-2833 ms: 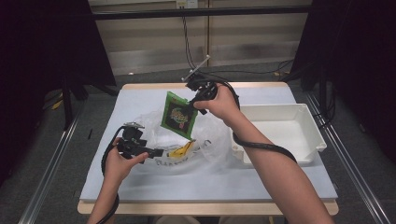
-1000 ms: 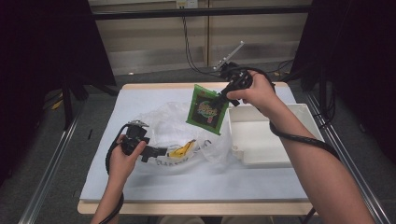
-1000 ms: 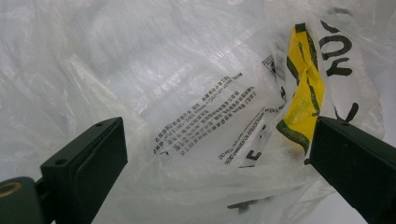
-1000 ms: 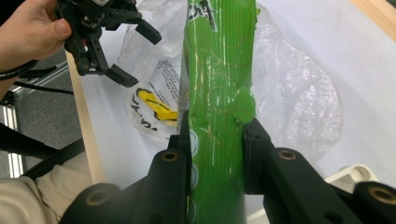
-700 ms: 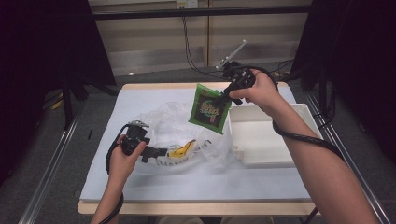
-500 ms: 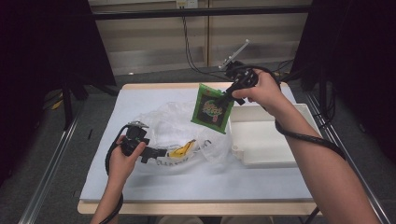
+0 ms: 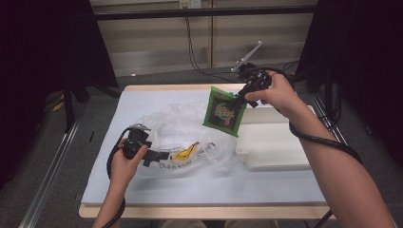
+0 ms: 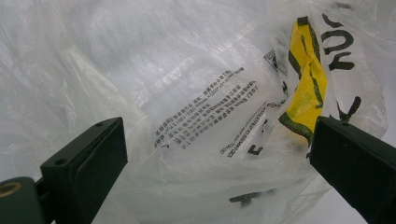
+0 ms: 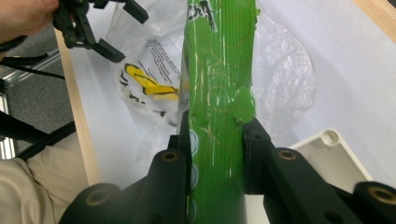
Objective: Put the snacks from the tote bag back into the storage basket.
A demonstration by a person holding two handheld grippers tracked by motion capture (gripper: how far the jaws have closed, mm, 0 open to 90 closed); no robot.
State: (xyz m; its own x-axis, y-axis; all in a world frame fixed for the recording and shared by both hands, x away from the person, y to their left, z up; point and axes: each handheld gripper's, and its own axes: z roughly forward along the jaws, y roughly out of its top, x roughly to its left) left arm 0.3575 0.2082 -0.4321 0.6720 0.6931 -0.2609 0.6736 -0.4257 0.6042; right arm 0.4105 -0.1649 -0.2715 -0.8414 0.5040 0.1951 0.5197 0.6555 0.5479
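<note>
1. My right hand-held gripper (image 7: 241, 96) is raised over the far side of the bench (image 7: 142, 190), at about 1 o'clock from the bench centre in the high view, its 2 jaws clamped on the top edge of a green packet (image 7: 224, 112).
2. The green packet hangs down from that hand-held gripper toward 7 o'clock, clear of the bench surface, over the gap between the clear plastic bag (image 7: 180, 128) and the white tray (image 7: 275, 147).
3. In the right gripper view I see the green packet (image 9: 217, 93) pinched edge-on between my jaws, running straight up to 12 o'clock.
4. My left hand-held gripper (image 7: 159, 156) sits low at about 8 o'clock, jaws spread apart, pointing into the bag beside its yellow print (image 7: 185, 152).
5. In the left gripper view the bag's crumpled film (image 8: 201, 116) lies between the open jaws, yellow print (image 8: 306, 88) toward 2 o'clock.
</note>
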